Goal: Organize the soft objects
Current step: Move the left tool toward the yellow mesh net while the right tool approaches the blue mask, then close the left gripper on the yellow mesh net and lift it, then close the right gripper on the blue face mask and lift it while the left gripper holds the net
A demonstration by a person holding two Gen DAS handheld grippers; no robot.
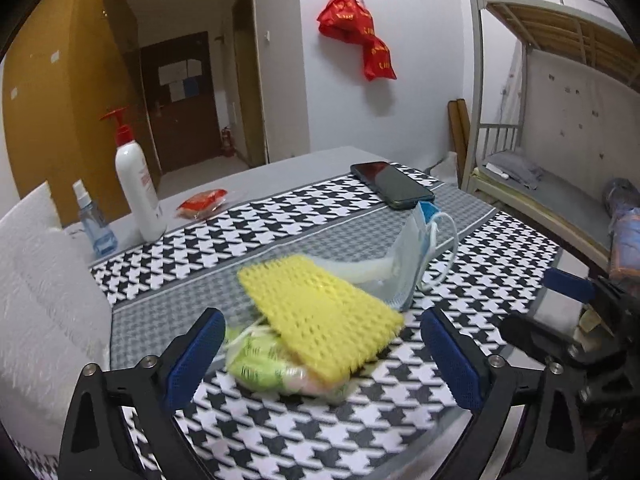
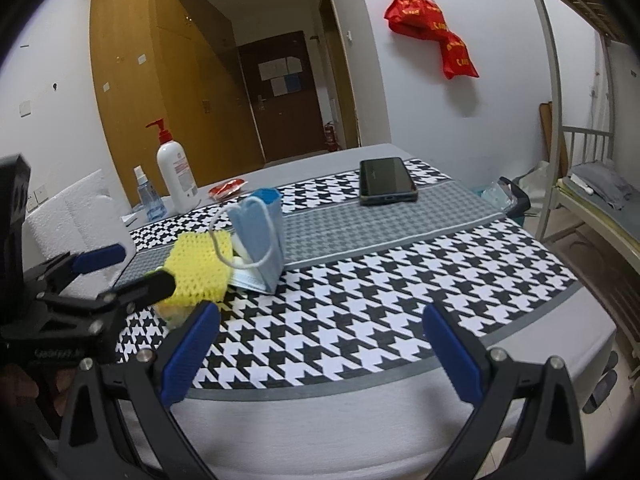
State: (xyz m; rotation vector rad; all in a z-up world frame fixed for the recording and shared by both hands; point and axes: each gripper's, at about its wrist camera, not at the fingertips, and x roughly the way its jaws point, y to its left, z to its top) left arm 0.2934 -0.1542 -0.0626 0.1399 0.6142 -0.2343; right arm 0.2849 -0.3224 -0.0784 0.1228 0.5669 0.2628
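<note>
Yellow foam sponge (image 1: 320, 316), waffle-textured, lying tilted on top of a green-and-pink soft packet (image 1: 272, 368), both on the houndstooth cloth (image 1: 320, 432) that covers the table (image 2: 320, 432). Blue face mask (image 1: 416, 256) with white ear loops, touching the far edge of the sponge and partly standing up. Dark phone (image 1: 392, 184), flat on the cloth, well beyond the sponge. White pump bottle (image 1: 138, 184) with red top and small blue spray bottle (image 1: 94, 224), both upright, far left of the sponge; red wrapper (image 1: 202, 202) lying just past the pump bottle. Left gripper (image 1: 320, 356): fingers spread wide, either side of the sponge and packet, touching neither. Right gripper (image 2: 320, 356): fingers spread wide, empty, above bare cloth to the right of the sponge.
</note>
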